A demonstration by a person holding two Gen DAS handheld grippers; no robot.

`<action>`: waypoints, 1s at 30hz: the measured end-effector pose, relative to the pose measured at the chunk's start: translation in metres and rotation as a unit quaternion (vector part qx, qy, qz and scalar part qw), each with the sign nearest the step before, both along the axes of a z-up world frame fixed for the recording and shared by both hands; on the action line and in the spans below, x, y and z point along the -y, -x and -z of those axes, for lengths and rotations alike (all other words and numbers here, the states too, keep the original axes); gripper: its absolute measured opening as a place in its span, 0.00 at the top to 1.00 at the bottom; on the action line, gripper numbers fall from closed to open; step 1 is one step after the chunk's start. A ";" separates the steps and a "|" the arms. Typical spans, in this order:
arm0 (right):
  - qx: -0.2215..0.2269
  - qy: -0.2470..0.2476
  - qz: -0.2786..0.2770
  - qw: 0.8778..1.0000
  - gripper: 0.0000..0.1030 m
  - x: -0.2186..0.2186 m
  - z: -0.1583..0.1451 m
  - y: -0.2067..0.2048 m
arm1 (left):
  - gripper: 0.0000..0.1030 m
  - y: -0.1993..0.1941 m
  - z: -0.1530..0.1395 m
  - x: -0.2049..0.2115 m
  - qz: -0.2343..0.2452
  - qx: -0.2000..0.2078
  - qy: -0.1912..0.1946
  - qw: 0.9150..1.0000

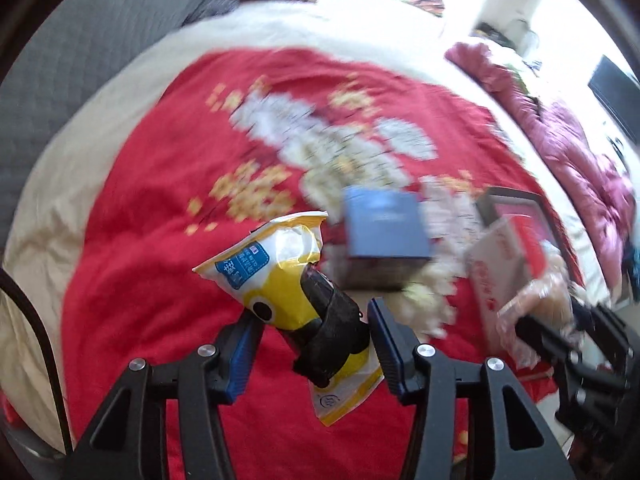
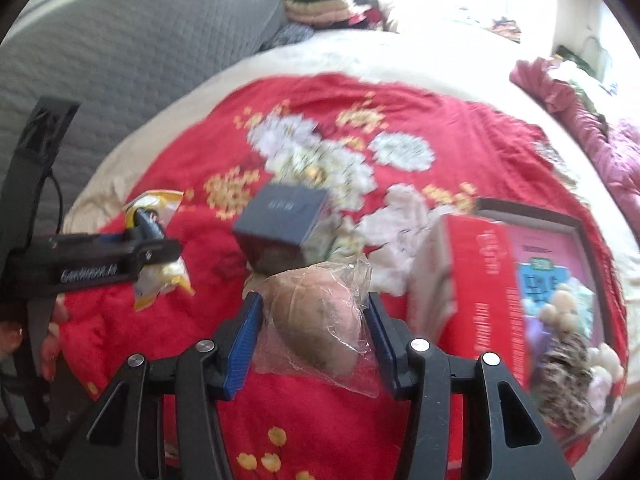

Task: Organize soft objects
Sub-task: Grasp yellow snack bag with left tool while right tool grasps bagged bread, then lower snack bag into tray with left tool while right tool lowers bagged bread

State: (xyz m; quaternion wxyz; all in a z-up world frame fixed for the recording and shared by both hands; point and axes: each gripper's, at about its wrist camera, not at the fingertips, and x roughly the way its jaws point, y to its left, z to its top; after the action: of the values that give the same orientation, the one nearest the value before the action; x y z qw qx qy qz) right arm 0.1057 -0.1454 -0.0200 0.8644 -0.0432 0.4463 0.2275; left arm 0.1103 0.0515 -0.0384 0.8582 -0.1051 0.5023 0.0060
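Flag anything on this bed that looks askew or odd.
The dark blue cardboard box sits tilted on the red floral blanket, and the red printed carton leans askew. Blur hides finer damage.

Two wrist cameras look steeply down from close above a red bedspread [image 1: 160, 240], facing its far edge; both views share the blue box [image 2: 282, 218].

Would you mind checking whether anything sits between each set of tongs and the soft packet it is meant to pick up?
Nothing does: the left tongs already clamp the yellow snack bag, and the right tongs clamp the wrapped bun.
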 end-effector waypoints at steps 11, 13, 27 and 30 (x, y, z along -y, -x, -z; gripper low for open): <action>0.057 -0.025 0.115 0.991 0.49 0.120 -0.068 0.026 | 0.49 0.002 -0.062 0.111 0.106 0.055 -0.017 0.993; 0.064 -0.029 0.139 0.988 0.49 0.144 -0.077 0.029 | 0.49 0.001 -0.067 0.130 0.122 0.059 -0.023 0.991; 0.057 -0.037 0.238 0.969 0.49 0.275 -0.081 0.036 | 0.49 -0.014 -0.062 0.274 0.249 0.037 -0.030 0.967; 0.050 -0.035 0.241 0.969 0.49 0.285 -0.074 0.032 | 0.49 -0.021 -0.053 0.298 0.271 0.024 -0.025 0.962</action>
State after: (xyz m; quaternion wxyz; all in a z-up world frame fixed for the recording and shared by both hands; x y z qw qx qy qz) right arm 0.0734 -0.4308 0.0540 0.9160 0.0844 0.3913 0.0251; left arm 0.1310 -0.2463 0.0144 0.8420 0.0567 0.4907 -0.2168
